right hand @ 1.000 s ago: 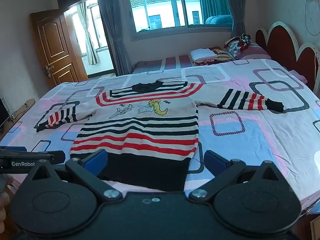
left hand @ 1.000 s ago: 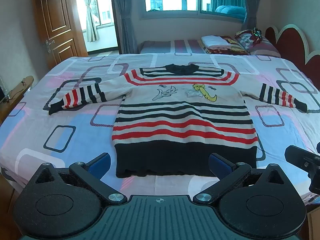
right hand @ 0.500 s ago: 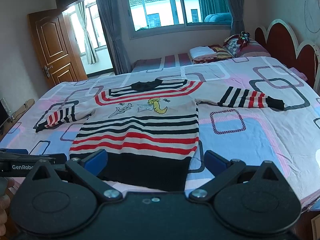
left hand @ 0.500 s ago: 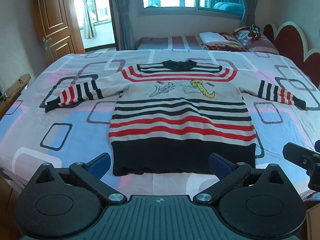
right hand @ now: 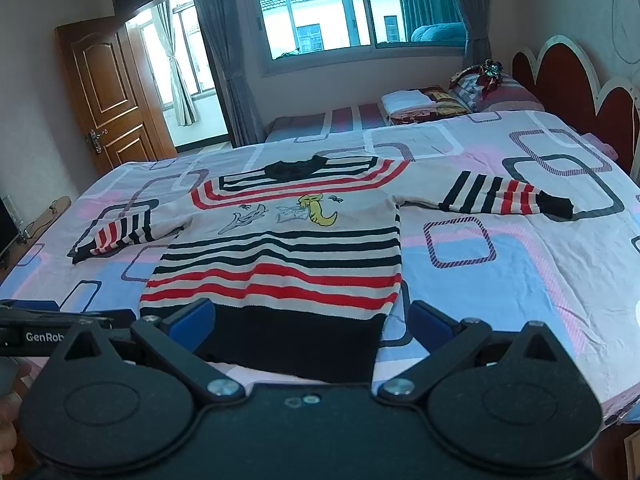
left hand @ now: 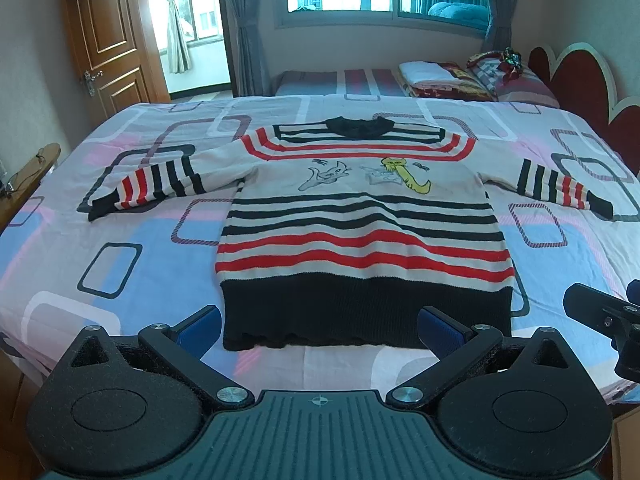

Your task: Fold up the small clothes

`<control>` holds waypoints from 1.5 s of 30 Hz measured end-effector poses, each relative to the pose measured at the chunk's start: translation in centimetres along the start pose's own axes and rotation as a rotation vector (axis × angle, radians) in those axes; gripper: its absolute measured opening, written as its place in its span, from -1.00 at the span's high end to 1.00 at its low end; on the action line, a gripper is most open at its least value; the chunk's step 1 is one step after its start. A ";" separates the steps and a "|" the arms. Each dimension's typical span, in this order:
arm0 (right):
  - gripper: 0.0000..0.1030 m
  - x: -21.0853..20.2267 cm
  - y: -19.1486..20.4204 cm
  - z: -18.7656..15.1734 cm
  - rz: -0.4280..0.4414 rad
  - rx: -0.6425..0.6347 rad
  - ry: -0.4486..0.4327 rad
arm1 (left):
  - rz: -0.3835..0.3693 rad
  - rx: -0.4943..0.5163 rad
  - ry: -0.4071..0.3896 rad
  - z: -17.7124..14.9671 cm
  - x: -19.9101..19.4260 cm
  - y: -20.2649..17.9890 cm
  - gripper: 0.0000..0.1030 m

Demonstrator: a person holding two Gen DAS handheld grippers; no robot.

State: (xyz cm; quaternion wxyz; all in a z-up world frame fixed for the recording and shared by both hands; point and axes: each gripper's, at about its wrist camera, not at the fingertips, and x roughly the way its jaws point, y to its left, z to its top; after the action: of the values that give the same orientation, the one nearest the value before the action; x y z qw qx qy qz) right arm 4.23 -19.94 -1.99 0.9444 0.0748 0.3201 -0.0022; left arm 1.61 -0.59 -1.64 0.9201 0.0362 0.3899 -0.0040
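Observation:
A small striped sweater lies flat and face up on the bed, sleeves spread out to both sides, black hem nearest me. It is cream with red and black stripes and cartoon animals on the chest. My left gripper hovers open just short of the hem, holding nothing. My right gripper is open too, above the hem's right half, also holding nothing. The right gripper shows at the right edge of the left wrist view, and the left gripper at the left edge of the right wrist view.
The bed wears a sheet with pink, blue and grey rectangles. Folded bedding and pillows are stacked at its far end, by a red scalloped headboard. A wooden door stands far left. A hand shows at the lower left.
Both grippers have edged forward and tilted a little, so the sweater sits slightly closer and more centred. Both stay open; the sweater has not moved.

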 end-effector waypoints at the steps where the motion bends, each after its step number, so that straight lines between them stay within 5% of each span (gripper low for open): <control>1: -0.99 0.0 0.0 0.0 0.001 0.000 0.001 | -0.001 0.000 0.000 0.0 0.0 0.0 -1.00; 14: -0.99 1.7 -0.1 0.2 -0.017 0.001 0.014 | -0.026 0.008 0.016 1.2 2.4 0.2 -1.00; 25: -0.98 6.4 -0.4 2.2 -0.015 0.070 0.030 | -0.096 0.032 -0.004 6.2 9.4 3.2 -1.00; 29: -0.72 9.1 -0.4 3.2 -0.066 0.117 0.053 | -0.136 0.047 0.016 8.7 12.9 4.5 -1.00; 36: -0.64 12.9 0.6 4.8 -0.173 0.136 0.052 | -0.166 0.086 0.016 12.1 17.7 4.4 -1.00; 45: -0.42 16.9 -2.7 7.5 -0.213 0.164 0.063 | -0.195 0.082 0.046 14.8 23.0 -1.0 -1.00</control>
State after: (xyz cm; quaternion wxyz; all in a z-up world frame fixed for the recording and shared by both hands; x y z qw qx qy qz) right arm 22.04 -22.97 -6.76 0.9190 0.1172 0.3545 -0.1262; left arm 28.22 -2.13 -7.96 0.9039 0.0355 0.4123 -0.1085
